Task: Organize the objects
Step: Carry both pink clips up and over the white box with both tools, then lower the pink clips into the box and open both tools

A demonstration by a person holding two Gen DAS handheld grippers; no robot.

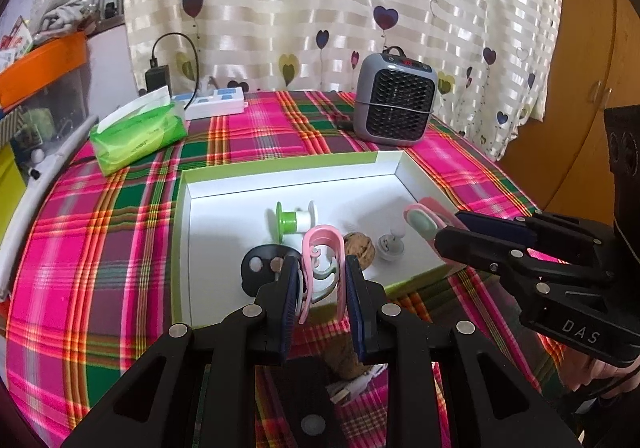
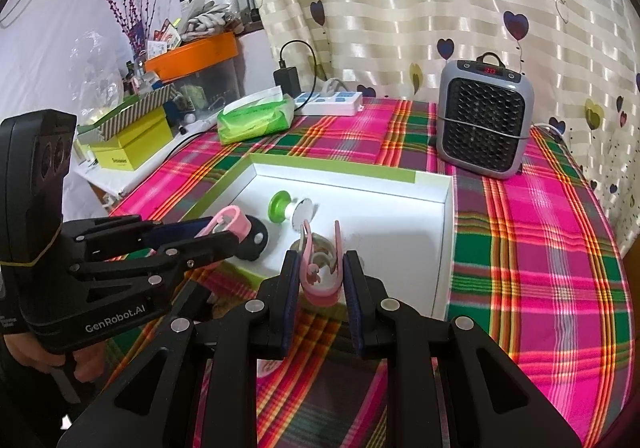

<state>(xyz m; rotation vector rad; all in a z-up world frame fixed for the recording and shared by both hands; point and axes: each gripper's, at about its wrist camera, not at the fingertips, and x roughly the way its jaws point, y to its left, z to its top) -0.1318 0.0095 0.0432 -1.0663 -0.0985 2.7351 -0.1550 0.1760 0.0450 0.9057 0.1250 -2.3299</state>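
A white box with a green rim [image 1: 280, 164] lies on the plaid cloth. In it are a green and white spool [image 1: 296, 219], a black piece [image 1: 256, 268], a walnut [image 1: 360, 250] and a small white round part [image 1: 391, 246]. My left gripper [image 1: 322, 268] is shut on a pink clip [image 1: 324, 240] above the box's near edge. My right gripper [image 2: 322, 260] is shut on another pink clip [image 2: 318, 294], over the box's [image 2: 448, 248] near right part. The right gripper [image 1: 450, 228] reaches in from the right in the left wrist view. The left gripper [image 2: 218, 230] shows at the left in the right wrist view.
A grey heater [image 1: 394, 99] stands behind the box. A green tissue pack [image 1: 138, 131] and a white power strip [image 1: 216, 101] lie at the back left. A cable end [image 1: 352, 388] lies on the cloth under my left gripper. Cluttered shelves [image 2: 160, 103] border the table's left side.
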